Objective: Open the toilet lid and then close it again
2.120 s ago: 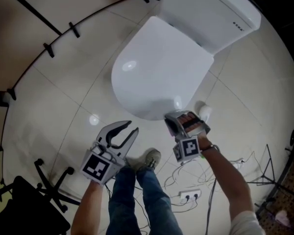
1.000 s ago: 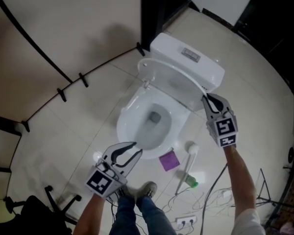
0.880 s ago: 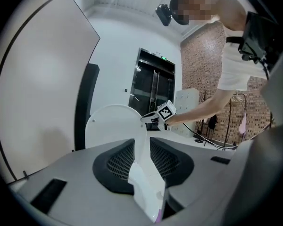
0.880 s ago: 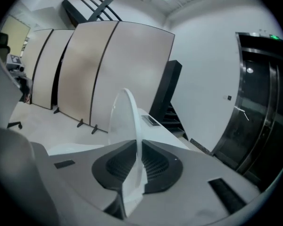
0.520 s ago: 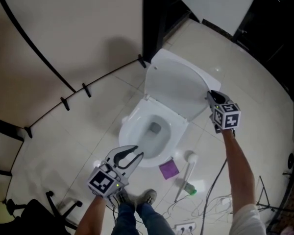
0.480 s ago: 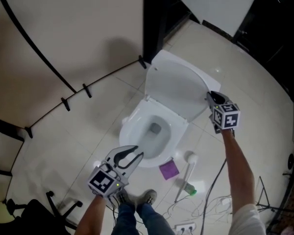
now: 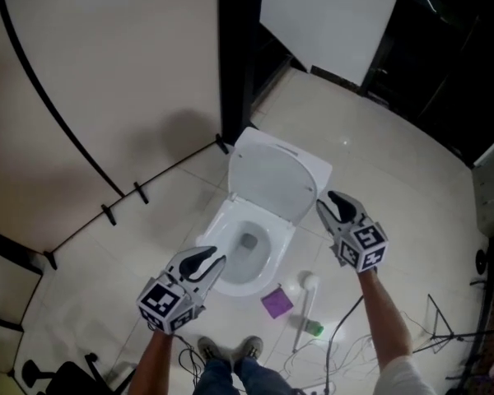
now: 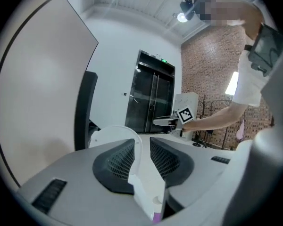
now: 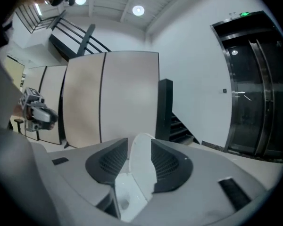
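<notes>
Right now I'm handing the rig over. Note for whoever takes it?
Left gripper: jaws apart, nothing between them. In the head view it sits by the near rim of the toilet bowl.
Right gripper: jaws have just been opening and the pads press on nothing. It is beside the right edge of the toilet lid, with that edge lined up with the gap in its own view.
Lid: raised and standing upright at the back, bowl exposed.
Done: lid opened and let go.
Left: take the lid again and lower it shut.
</notes>
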Motion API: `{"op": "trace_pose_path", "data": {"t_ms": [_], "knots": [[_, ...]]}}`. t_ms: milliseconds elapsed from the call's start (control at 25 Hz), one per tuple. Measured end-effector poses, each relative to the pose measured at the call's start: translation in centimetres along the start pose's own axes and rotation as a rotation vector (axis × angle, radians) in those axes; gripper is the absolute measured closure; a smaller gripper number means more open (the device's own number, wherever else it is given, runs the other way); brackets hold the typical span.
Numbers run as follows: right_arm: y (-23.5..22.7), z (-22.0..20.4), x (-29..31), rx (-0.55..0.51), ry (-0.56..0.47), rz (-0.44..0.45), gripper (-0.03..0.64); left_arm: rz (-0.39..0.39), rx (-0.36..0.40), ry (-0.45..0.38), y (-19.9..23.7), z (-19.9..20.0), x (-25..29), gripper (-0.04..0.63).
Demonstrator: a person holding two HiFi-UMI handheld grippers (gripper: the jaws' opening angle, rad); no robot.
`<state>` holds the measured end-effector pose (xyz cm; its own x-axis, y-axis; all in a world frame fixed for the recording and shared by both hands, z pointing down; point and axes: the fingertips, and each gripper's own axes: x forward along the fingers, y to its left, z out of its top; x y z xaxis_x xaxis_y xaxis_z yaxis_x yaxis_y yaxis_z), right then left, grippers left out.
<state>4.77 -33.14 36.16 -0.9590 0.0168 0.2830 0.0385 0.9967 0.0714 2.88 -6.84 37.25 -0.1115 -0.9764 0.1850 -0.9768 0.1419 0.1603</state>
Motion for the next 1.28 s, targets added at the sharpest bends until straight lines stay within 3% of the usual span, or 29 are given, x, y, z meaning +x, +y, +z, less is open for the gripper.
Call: {"op": "trace_pose_path", "data": {"t_ms": [120,280,400,680,1280], "knots": [[5.5,3.7,-5.7,-0.038,-0.080,0.055,0.462,-0.038,0.054,-0.020,-2.4,3.8,-1.6,0.500],[11.8,5.8,-12.4,-0.085,-0.042,0.116,0.462,-0.086,0.128,-0.059,-6.5,7.9,-3.6,0.500],[15.5,5.8,-15.9,-0.062,-0.042,0.151,0.462,-0.122,0.147,-0.082,-9.1,9.5,-5.1,0.500],[21.7,2.9,-19.6,0.073,-0.072,0.156,0.462,-0.165,0.144,-0.065,-13.0,7.9,-7.7,0.500],[25.2,2.6,-18.2,0.036,-0.053,0.192,0.462,-0.169,0.114,-0.065,-13.7,6.1,-9.4,0.500]]}}
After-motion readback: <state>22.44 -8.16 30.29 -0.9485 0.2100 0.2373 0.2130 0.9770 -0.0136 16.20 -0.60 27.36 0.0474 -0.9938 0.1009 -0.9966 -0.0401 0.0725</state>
